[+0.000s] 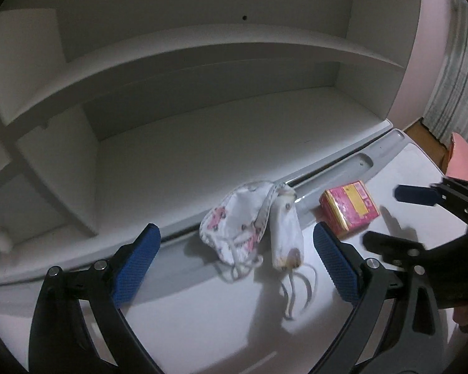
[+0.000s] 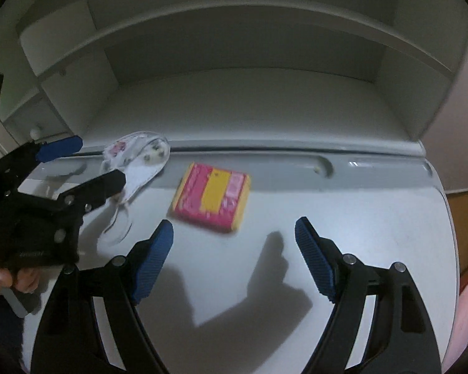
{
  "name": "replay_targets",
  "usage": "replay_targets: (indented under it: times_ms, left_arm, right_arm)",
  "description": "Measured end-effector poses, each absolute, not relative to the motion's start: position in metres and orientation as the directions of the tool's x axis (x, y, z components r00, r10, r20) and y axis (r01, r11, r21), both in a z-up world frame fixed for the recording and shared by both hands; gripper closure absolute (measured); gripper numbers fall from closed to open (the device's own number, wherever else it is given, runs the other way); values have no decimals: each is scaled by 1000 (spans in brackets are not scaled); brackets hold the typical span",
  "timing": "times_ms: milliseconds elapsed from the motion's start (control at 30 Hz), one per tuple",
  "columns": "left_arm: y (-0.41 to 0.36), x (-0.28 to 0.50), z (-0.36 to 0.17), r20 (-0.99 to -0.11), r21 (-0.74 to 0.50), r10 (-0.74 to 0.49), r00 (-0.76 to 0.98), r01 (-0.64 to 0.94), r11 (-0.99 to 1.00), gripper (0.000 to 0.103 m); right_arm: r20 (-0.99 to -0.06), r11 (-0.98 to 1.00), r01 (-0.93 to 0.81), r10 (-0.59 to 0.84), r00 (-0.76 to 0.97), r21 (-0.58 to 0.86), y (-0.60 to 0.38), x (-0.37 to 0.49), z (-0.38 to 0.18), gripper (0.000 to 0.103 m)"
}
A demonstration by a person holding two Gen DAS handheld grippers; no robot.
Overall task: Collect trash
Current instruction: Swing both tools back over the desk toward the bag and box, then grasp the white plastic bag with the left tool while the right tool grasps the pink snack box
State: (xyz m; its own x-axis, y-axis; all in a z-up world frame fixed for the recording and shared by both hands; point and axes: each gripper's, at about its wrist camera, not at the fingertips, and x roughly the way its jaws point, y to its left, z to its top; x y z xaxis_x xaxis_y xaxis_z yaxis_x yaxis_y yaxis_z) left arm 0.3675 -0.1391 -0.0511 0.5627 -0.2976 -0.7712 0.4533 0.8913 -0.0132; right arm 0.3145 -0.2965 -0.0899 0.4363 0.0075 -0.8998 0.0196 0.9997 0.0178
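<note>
White masks [image 1: 249,221] lie between the wide left claw [image 1: 237,261]; right claw [image 2: 234,252] wide, empty.

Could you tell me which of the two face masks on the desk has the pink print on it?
The left mask, lying opened out with pink figures; the plain white mask on its right is folded narrow.

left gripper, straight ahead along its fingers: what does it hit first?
Most likely the crumpled face masks, which lie on the white desk between and just beyond the open left gripper. Depth is hard to judge; nothing else sits nearer.
</note>
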Motion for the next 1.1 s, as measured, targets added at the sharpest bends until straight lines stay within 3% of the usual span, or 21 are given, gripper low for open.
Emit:
replay_targets:
  times_ms: [267,433,800,867,933,967,1000,1100]
  left_arm:
    - [-141,385,-63,-772,33,-281,570,477,878,8]
    - [-141,381,-65,-781,24,-302,547,509,861,8]
    - [-162,383,-76,-802,43,-298,517,548,835,8]
    - [-172,384,-80,-803,25,-316,506,557,830,16]
    - [-172,381,-79,-804,7,-332,494,566,825,50]
    - [-171,380,-78,-804,-19,-351,480,569,822,57]
    - [-172,379,-78,-806,-31,-356,474,566,824,74]
    - [-174,370,-72,-801,-15,-343,490,557,831,87]
  right_arm:
    - [-895,1000,-29,22,446,10,-291,334,-104,27]
    - [-885,997,-78,29,464,-8,-282,339,-103,45]
    - [-884,997,-68,70,462,43,-309,297,-90,48]
    - [-881,997,-60,75,466,53,-315,282,-84,48]
    - [-878,997,-51,74,473,56,-323,270,-79,49]
    - [-876,997,-46,75,476,60,-323,260,-72,49]
    - [-874,998,-36,70,482,60,-327,247,-67,49]
    - [-864,998,-9,54,500,57,-340,212,-50,50]
